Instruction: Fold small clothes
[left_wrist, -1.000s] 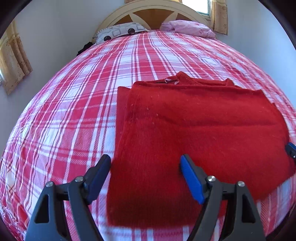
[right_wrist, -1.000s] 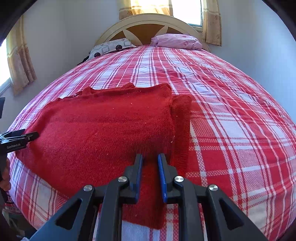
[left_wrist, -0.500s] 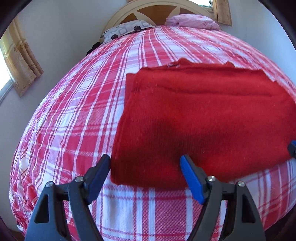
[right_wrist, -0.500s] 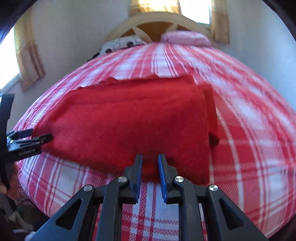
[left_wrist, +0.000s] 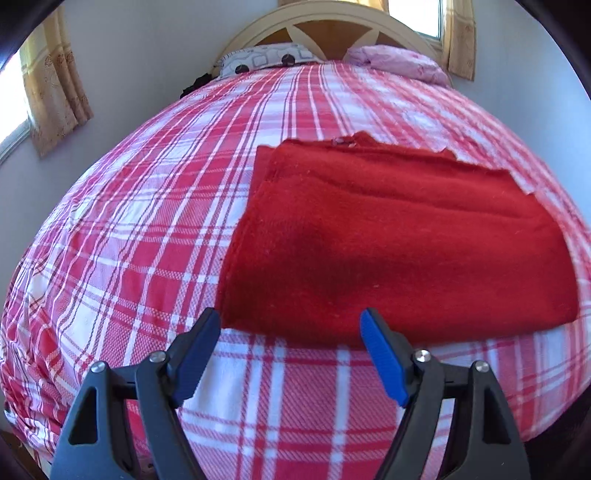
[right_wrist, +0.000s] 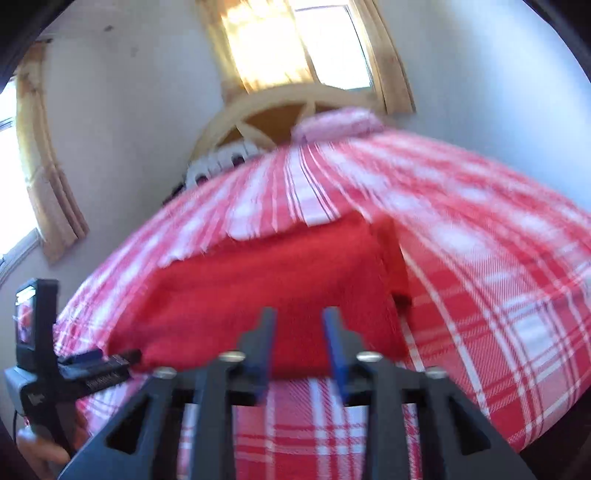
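1. Red knitted garment (left_wrist: 399, 240) lying folded flat on a bed (left_wrist: 147, 229) covered in a red-and-white plaid sheet, near the foot edge, its near hem just ahead of both tools.
2. Folded into a rough rectangle; a narrow under-layer peeking out along the left side in the left wrist view, a neckline bump at the far edge.
3. Left gripper (left_wrist: 291, 354) released, jaws standing wide apart, nothing between them; tips hovering over the plaid sheet just short of the garment's near left corner.
4. Right gripper (right_wrist: 299, 343) released as well, jaws just been opening, now part-way apart with a clear gap; no cloth pinched, the garment's near edge visible beyond the tips. Heavy motion blur in this view.
5. Left gripper also visible from the right wrist view (right_wrist: 110, 360), at the garment's left corner, a hand partly seen beneath it at the lower left edge.
6. Headboard (left_wrist: 332, 22) with a cream arched frame at the far end of the bed; a patterned pillow (left_wrist: 266, 61) and a pink pillow (left_wrist: 399, 62) against it.
7. Curtained windows on the left wall (left_wrist: 55, 92) and behind the headboard (right_wrist: 295, 44), sunlight coming through.
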